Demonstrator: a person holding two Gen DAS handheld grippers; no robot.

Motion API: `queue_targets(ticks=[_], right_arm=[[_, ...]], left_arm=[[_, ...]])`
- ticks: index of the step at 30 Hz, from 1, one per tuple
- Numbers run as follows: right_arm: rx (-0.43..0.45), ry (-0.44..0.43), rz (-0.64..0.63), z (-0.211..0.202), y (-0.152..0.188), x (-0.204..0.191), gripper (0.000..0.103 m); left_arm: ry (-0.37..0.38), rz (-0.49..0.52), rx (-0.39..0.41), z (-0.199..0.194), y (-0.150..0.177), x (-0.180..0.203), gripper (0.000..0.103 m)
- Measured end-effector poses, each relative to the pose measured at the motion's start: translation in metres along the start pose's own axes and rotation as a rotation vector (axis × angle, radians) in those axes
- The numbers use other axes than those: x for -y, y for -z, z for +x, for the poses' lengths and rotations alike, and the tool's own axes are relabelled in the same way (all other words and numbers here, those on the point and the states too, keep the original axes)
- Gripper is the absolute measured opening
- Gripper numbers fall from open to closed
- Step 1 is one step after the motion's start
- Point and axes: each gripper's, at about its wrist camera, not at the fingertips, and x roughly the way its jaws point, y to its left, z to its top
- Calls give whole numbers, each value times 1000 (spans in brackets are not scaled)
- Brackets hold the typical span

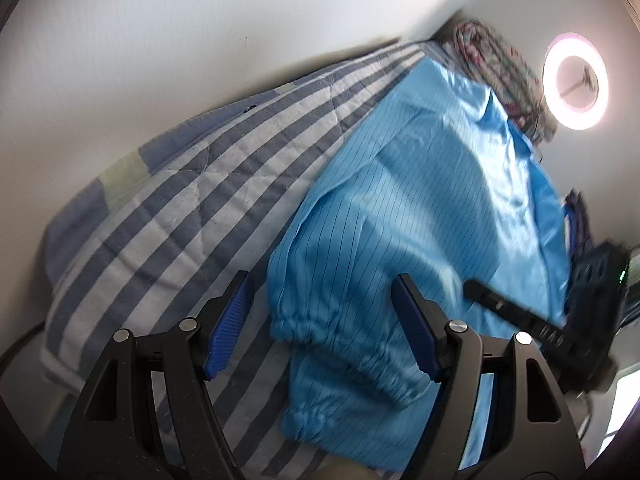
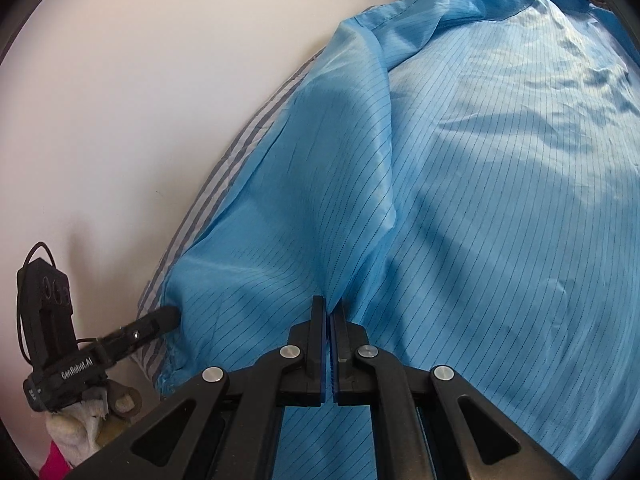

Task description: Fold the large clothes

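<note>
A light blue pinstriped garment lies spread on a striped bed. Its gathered elastic cuff sits between the blue pads of my left gripper, which stands open just above it without pressing. In the right wrist view, my right gripper is shut on a pinched-up fold of the blue garment, and the cloth tents toward its tips. The left gripper's finger shows at the sleeve end on the lower left. The right gripper's finger rests on the garment to the right of the cuff.
Grey-and-white striped bedding lies under the garment, against a white wall. A patterned cloth bundle is at the far end, with a lit ring light beside it. A gloved hand holds the left gripper.
</note>
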Motion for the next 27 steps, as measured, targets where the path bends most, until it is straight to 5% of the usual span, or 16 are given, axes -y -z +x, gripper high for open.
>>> queue_targets(ticks=[3,5,8,14,16,27], right_arm=[[-1,5,-3,3,1,-1,0],[-1,11,-7,4,2,-2,0],[-3,13,-8,5,0,-6,0],[20,33,-24,-3,0,-18,8],[63,34,-25,-14,-1,-21,20],[109,-6,74,12,-41,-27,20]], left_arm=[[0,-6,15,2,-4,1,70],[-14,4,22,2,-6,5,38],[-60,48,66,-3,-7,14,7],[-92,170,187,-37,-5,33,4],[-102,211,232,-52,-5,40,4],[-83,331,341,-102,-6,66,3]])
